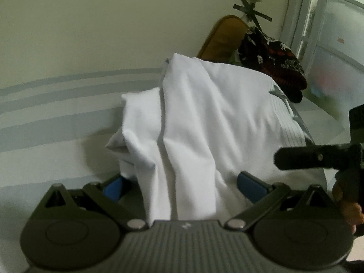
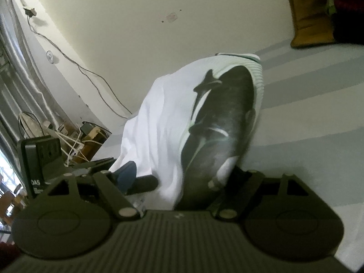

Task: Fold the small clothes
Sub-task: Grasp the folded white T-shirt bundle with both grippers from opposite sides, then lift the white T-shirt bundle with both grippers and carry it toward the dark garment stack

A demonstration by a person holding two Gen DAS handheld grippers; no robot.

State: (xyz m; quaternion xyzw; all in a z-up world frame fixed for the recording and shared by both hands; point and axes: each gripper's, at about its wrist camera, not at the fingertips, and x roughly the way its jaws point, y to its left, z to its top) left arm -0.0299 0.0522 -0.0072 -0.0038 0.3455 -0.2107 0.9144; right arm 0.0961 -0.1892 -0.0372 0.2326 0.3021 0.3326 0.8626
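Note:
A small white garment (image 1: pixel 200 125) hangs lifted over the grey-striped bed. Its other side carries a large black whale print (image 2: pixel 218 122) and thin green stripes. My left gripper (image 1: pixel 182 186) has its blue pads (image 1: pixel 250 187) spread wide with the cloth draped between and over them. My right gripper (image 2: pixel 179 177) stands just beside the left one; the cloth covers its tips, one blue pad (image 2: pixel 126 174) shows at the left, and I cannot tell how its jaws stand. The right gripper's black finger (image 1: pixel 307 157) shows in the left wrist view at the garment's right edge.
The striped bed sheet (image 1: pixel 45 118) runs along a cream wall. A mustard cushion (image 1: pixel 224 38) and a dark patterned cloth (image 1: pixel 273 61) lie at the bed's far right. Cables and boxes (image 2: pixel 75 141) crowd the floor by the wall. A window frame (image 1: pixel 318 22) stands at the right.

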